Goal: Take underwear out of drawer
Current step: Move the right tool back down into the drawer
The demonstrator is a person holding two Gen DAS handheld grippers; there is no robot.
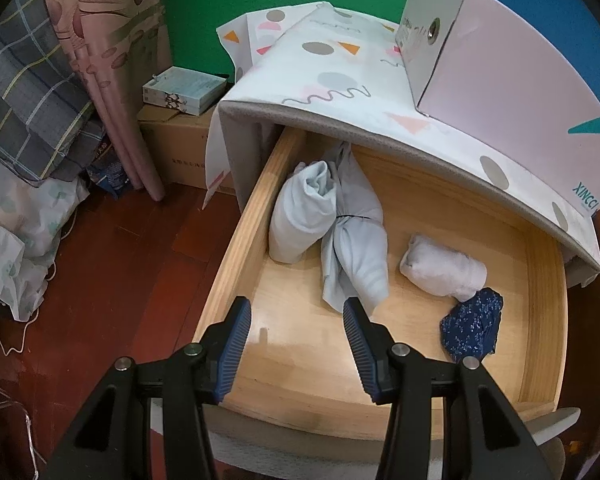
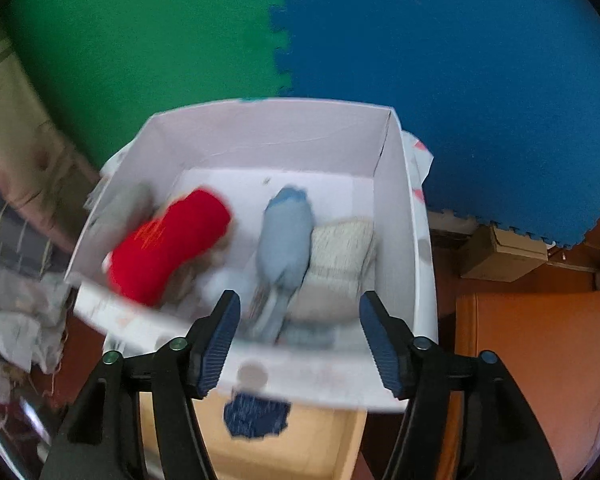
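Drawer [image 1: 236, 236]: pale wood, pulled open, filling the centre and lower right of the left wrist view; its near corner also shows at the bottom centre of the right wrist view.
Underwear in drawer: two light blue rolls [image 1: 300, 212] [image 1: 356, 248] touching each other at the upper left of the drawer floor; a white roll [image 1: 444, 268] to their right, apart from them; a navy speckled piece [image 1: 472, 326] just below the white roll, touching it, near the drawer's right wall.
Left gripper [image 1: 296, 312]: lower centre of its view, above the drawer floor; jaws apart with nothing between them; the right pad's tip overlaps the lower end of a blue roll in the picture, contact cannot be told.
Cabinet top [image 1: 340, 80]: covered by a white cloth with grey, pink and orange shapes, above the drawer.
Box [image 1: 512, 64]: white, open-topped, standing on the cabinet top at the upper right of the left wrist view; seen from above in the centre of the right wrist view.
Underwear in box: a red roll [image 2: 172, 244] at left, a blue roll [image 2: 284, 252] in the middle, a cream roll [image 2: 340, 256] touching it at right; the view is blurred.
Right gripper [image 2: 298, 320]: lower centre of its view, above the box's near edge; jaws apart, empty; the blue roll lies beyond and between the pads, not pressed.
Wall mats: green [image 2: 140, 40] at upper left, blue [image 2: 460, 60] at upper right.
Floor [image 1: 120, 260]: dark red wood, left of the drawer.
Curtain [image 1: 112, 60]: pink, upper left.
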